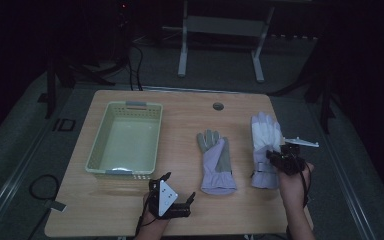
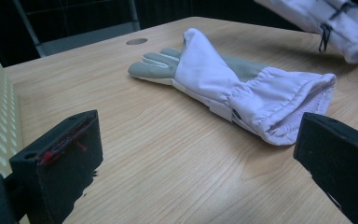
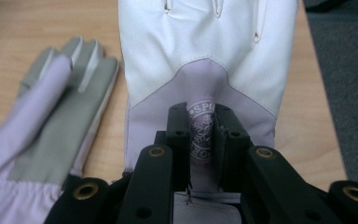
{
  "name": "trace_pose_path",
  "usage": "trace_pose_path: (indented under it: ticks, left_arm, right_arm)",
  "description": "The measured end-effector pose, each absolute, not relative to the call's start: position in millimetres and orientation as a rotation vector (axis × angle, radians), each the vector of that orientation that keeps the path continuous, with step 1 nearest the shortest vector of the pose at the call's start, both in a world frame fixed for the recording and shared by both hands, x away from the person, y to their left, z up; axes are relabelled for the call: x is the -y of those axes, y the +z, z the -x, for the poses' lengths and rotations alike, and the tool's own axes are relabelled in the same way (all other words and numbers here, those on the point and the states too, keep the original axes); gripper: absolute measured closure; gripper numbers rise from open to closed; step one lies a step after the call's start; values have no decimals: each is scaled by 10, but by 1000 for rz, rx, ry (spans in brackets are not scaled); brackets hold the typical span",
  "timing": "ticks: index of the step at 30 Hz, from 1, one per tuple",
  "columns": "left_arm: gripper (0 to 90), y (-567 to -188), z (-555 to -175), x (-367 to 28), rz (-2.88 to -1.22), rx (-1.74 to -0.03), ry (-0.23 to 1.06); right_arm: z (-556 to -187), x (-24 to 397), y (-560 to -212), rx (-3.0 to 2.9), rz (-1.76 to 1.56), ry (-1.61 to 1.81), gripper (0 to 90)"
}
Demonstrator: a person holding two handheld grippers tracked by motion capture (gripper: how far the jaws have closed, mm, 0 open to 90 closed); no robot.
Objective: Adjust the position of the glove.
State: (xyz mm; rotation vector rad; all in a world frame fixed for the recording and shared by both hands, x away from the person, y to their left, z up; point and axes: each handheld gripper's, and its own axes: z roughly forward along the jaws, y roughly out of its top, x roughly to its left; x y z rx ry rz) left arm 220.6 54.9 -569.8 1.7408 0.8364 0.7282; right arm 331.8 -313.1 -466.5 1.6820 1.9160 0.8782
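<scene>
Tabletop white glove (image 3: pixel 205 42) badge reads "SPO".

gloves: 2 (image 1: pixel 216 162) (image 1: pixel 265 150) | basket: 1 (image 1: pixel 96 150) | table: 1 (image 1: pixel 180 120)

From the right gripper view, the white glove (image 3: pixel 205 51) loses its fingertips at the top edge; its round badge (image 3: pixel 201 135) lettering sits half-hidden between the jaws.

I note a pale perforated basket (image 1: pixel 96 150) at the bench's (image 1: pixel 180 112) left side, a round grommet hole (image 1: pixel 218 106) near its far edge, and a metal stand (image 1: pixel 220 30) beyond.
</scene>
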Motion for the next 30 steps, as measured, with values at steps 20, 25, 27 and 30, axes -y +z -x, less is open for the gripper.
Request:
trace_pose_path:
  ticks: [20,25,27,30]
  left_arm:
    - [11,-5700,-2225,-598,-1705,-859,682]
    - [12,-5699,-2226,-596,-1708,-857,683]
    - [12,-5699,-2226,-591,-1714,-853,682]
    - [12,-5699,-2229,-591,-1712,-852,677]
  right_arm:
    - [-3569,3207,-5307,-1961,-1763,827,725]
    - [-3572,3257,-5261,-1998,-1733,862,669]
    - [-3571,3274,-5224,-2018,-1724,871,652]
    - [-3573,3381,-5035,-2130,-1527,967,566]
